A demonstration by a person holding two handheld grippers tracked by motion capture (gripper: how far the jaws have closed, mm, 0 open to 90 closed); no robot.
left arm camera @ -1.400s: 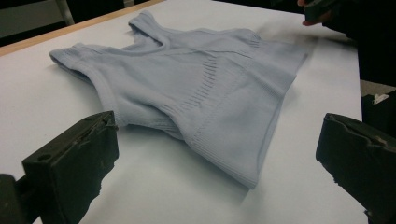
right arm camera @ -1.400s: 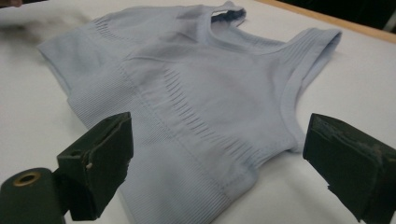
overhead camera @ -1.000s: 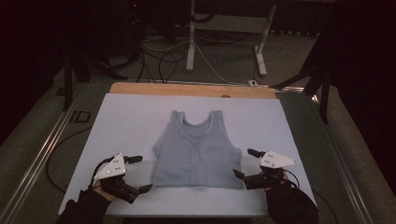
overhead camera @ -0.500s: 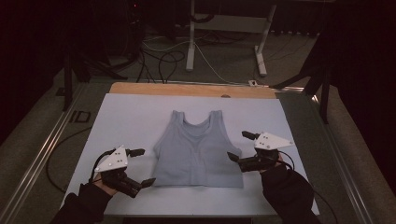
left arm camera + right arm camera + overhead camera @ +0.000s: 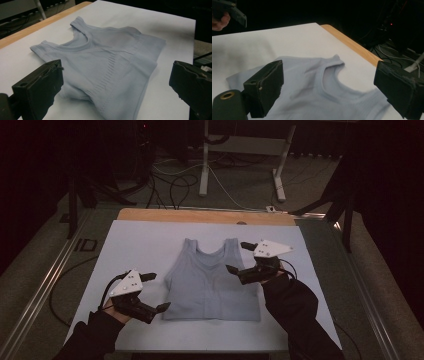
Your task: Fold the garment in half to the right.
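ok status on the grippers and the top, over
Left gripper open, beside top's lower left edge. Right gripper open, at its right shoulder. Pale blue top flat on the mat, ungripped. Nothing in the way.

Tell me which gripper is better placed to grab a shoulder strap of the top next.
Right, I'd judge. The right gripper hangs open beside the light blue top's near strap, by the armhole. The left gripper, also open, sits low beside the hem corner, farther from the straps.

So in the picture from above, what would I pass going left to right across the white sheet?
Left gripper with grey three-cornered plate → pale blue ribbed tank top, lying flat → right gripper with grey three-cornered plate.
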